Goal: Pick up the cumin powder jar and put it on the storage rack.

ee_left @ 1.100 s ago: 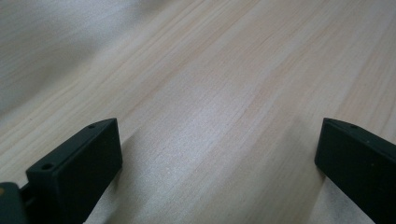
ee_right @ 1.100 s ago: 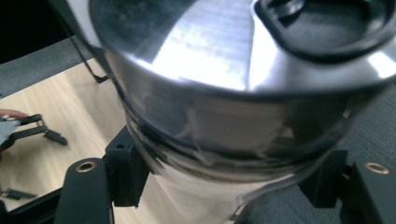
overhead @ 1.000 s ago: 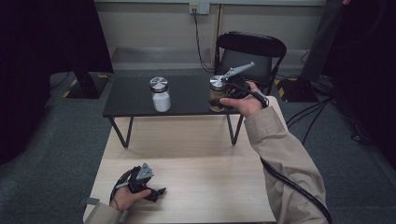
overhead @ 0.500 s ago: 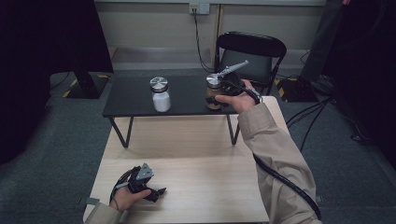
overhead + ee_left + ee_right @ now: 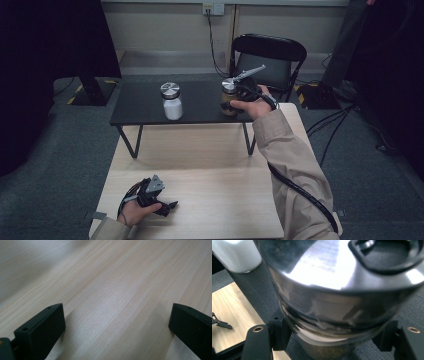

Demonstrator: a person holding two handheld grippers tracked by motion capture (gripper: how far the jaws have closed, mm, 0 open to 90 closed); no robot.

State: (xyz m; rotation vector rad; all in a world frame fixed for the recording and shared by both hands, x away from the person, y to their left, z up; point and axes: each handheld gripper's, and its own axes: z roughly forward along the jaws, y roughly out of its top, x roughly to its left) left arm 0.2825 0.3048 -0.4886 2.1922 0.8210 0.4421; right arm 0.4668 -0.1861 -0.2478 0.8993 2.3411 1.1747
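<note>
Your right gripper (image 5: 231, 102) is at the brown jar (image 5: 229, 97), which stands on the black low table (image 5: 140, 107), near its right end and well apart from the white jar (image 5: 172, 104) that stands nearer the middle of that table. In the right gripper view the two black jaws sit on both sides of the brown jar (image 5: 332, 315), just under its shiny metal lid (image 5: 329, 267), and they press on the glass, so this claw is pinching the jar. The jar looks upright there, with its bottom on the black low table (image 5: 249, 290). In the same view the white jar (image 5: 235, 255) shows beyond the brown jar, at the upper left corner.

Your left gripper (image 5: 159, 200) rests on the light wooden table (image 5: 225, 200), on the near side of the black low table and far from the brown jar. In the left gripper view its jaws are spread wide, with bare wood (image 5: 112, 290) between them and no thing between the pads. Your left hand (image 5: 135, 212) holds it low over the wood.
</note>
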